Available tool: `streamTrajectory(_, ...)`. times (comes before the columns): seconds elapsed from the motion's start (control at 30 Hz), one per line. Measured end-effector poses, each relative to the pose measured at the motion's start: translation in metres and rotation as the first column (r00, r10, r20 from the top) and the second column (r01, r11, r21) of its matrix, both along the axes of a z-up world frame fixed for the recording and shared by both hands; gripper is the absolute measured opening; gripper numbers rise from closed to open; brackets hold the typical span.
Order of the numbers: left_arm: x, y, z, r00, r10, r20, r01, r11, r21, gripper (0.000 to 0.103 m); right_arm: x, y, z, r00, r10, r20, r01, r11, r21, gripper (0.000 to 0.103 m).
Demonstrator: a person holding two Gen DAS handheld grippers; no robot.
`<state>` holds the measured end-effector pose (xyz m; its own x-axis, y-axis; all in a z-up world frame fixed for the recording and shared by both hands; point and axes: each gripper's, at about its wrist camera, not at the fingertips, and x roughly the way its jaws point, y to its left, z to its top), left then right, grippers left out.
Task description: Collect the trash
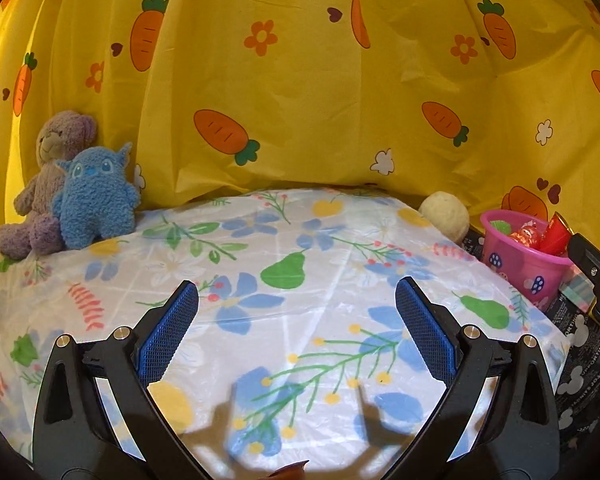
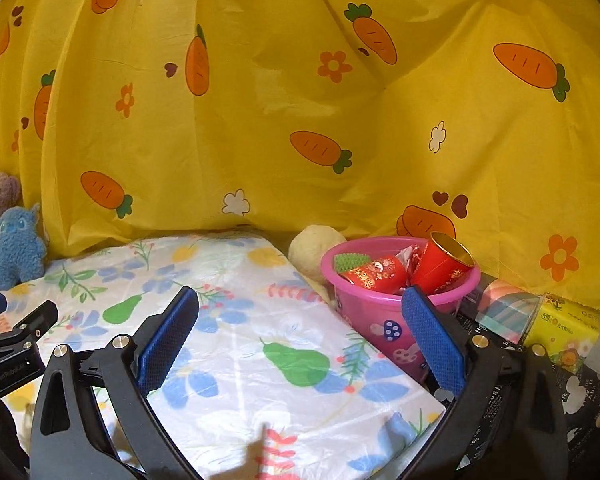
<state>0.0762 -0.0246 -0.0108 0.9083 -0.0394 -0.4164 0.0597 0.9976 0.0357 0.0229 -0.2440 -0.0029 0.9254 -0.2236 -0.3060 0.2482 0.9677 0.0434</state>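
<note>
Only right-wrist view shows tissue pack beside pink bucket

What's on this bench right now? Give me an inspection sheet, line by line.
Surface: floral plastic tablecloth, bare in the middle, no loose trash seen on it.
Job's things: pink bucket at the cloth's right edge, holding red paper cups and wrappers.
Clutter: purple teddy bear and blue plush monster at back left; cream ball behind the bucket; yellow tissue pack to the right.
Grippers: left gripper and right gripper, jaws wide open, nothing between them.
Cables: nothing seen.
Surroundings: yellow carrot-print curtain behind.
</note>
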Motion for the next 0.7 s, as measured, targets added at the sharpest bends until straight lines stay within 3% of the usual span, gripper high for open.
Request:
streamTrajectory(0.17, -0.016, 0.016, -0.002, 1.0, 0.011, -0.008, -0.011, 0.999, -0.044, 0.097, -0.014, 0.016, 0.001, 1.0, 0.029, 0.004, -0.029, 1.0, -0.011, 0.098)
streamTrajectory(0.7, -0.032, 0.027, 0.003, 1.0, 0.02, 0.01, -0.019, 0.999, -0.044, 0.097, -0.03, 0.037, 0.002, 0.997, 0.072, 0.006, -0.072, 0.997, 0.003, 0.098)
